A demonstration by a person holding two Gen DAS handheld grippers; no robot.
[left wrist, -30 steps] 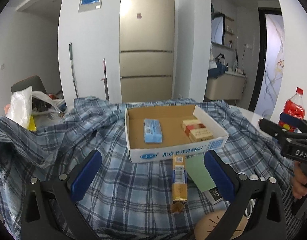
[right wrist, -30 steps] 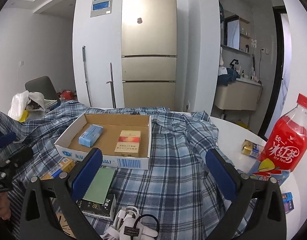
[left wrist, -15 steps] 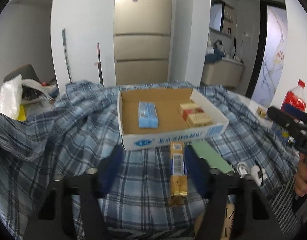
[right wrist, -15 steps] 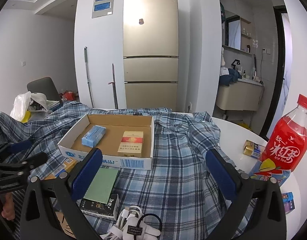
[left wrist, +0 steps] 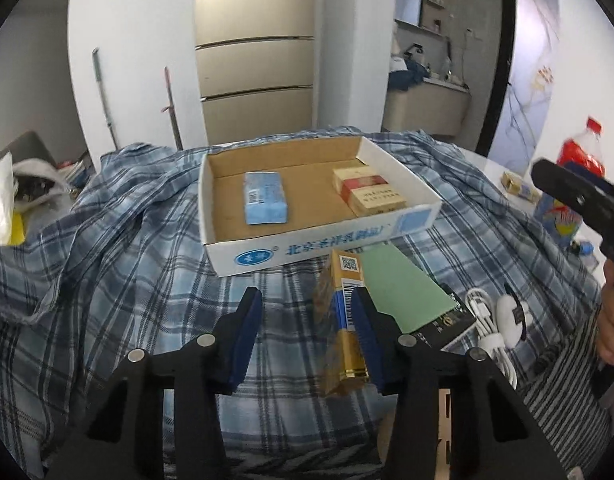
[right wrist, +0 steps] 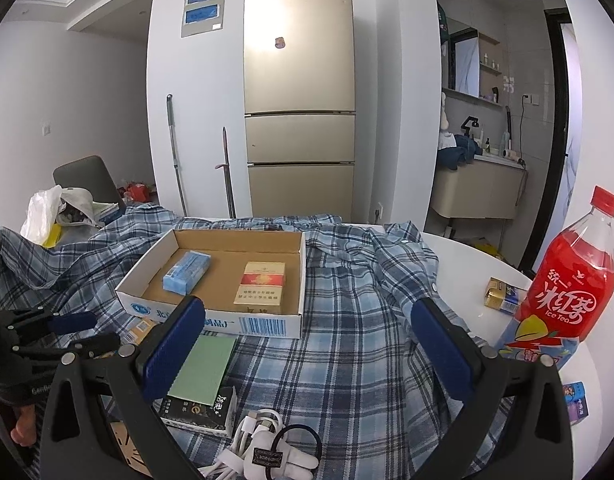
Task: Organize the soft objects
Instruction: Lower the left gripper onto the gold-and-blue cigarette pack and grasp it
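Now, the gold-and-blue pack (left wrist: 343, 320) lies lengthwise on the plaid cloth (left wrist: 127, 280), just in front of the cardboard tray (left wrist: 319, 248) and beside the green-topped box (left wrist: 403, 292). Your left claw (left wrist: 307, 332) has narrowed right down, and its jaws have just been closing; compared with a second ago, when they stood wide either side of the pack, they now sit close together. The right pad overlaps the pack's edge while the left pad stands clear over bare cloth, so the pack isn't squarely between them and nothing looks clamped. The view has also tipped lower and nearer than it was.

To do this well, I'd say shift the claw rightward until the pack sits centred between the pads, then squeeze across its narrow sides, gently, since the wrapper looks crushable. Lift straight and clear the tray's front wall before you set it beside the blue pack (left wrist: 265, 198).

Your right claw (right wrist: 307, 344) hangs wide and empty above the cloth, same place as before, near the white cable bundle (right wrist: 267, 452).
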